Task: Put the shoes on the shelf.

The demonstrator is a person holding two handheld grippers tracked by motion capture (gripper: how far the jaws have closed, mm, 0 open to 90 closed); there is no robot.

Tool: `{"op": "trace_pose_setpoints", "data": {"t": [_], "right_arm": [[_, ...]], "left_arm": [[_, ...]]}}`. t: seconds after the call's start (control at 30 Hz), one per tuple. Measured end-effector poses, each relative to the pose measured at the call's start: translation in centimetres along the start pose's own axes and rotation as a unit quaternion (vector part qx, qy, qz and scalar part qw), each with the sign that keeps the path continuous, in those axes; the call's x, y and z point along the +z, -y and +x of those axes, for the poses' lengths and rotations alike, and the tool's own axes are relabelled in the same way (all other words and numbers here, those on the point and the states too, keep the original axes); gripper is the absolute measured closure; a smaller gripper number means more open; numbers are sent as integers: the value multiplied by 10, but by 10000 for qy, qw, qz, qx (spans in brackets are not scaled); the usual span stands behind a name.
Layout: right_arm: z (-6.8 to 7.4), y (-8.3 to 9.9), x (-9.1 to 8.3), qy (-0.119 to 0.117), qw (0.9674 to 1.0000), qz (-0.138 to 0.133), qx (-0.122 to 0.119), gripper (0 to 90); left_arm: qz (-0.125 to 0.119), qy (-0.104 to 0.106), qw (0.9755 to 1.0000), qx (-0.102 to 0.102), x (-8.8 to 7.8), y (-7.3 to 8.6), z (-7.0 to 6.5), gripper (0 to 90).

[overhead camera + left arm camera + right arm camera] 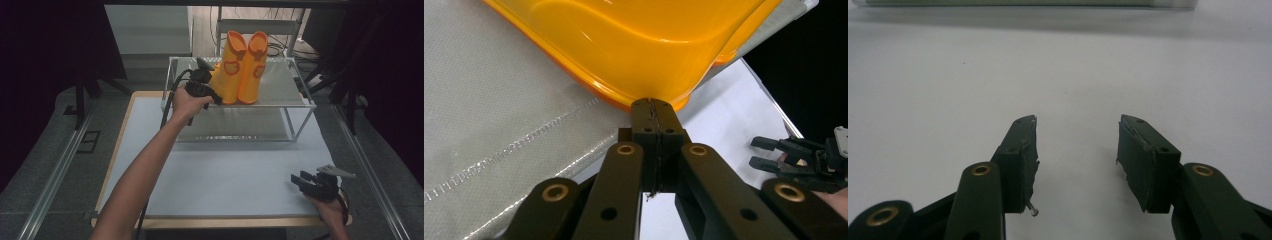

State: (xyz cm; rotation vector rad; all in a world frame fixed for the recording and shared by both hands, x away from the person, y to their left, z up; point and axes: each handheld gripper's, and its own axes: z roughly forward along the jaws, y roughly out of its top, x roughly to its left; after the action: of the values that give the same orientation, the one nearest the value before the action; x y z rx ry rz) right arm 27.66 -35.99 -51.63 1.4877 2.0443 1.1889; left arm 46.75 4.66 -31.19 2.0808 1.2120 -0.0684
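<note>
- Left gripper is up at the top shelf of the rack, jaws pressed together with nothing between them, tips touching the sole edge of the left boot.
- Both yellow boots stand upright on the top shelf, side by side and touching; the left boot is nearest the gripper, the right boot beyond it.
- Step in hand, as I read it: nudging the left boot with closed tips to square it on the shelf. Best done low at the sole, pushing level and slowly; a push higher on the shaft could tip it into its neighbour.
- Keep the tips centred on the rim; the surface is glossy and curved, so they may slide off sideways.
- Right gripper rests near the front right corner of the table, jaws parted, empty, over bare white surface.
- Edges: the boots sit towards the shelf's front edge; the left boot is near the left frame rail.
- Open room: the shelf to the right of the boots is free, and the table between rack and person is open.
</note>
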Motion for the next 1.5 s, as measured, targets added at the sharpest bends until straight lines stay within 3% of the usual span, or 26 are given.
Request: {"op": "trace_pose_setpoints", "data": {"t": [0.2,0.53,1.0,1.43,1.5], "right_arm": [[-2,0,-1,11,10000,7,8,500],[-2,0,-3,35,10000,-46,4,500],[1,-1,-2,58,9999,-93,-69,500],[2,-1,-2,67,9999,-104,-93,500],[2,-1,-2,71,9999,-108,-105,500]], "left_arm": [[-99,117,9999,-30,-5,4,5,873],[-342,105,9994,4,-31,13,10,791],[-685,197,9965,447,-61,38,6,561],[-864,380,9938,591,-78,74,2,499],[-981,320,9928,601,-81,80,4,500]]}}
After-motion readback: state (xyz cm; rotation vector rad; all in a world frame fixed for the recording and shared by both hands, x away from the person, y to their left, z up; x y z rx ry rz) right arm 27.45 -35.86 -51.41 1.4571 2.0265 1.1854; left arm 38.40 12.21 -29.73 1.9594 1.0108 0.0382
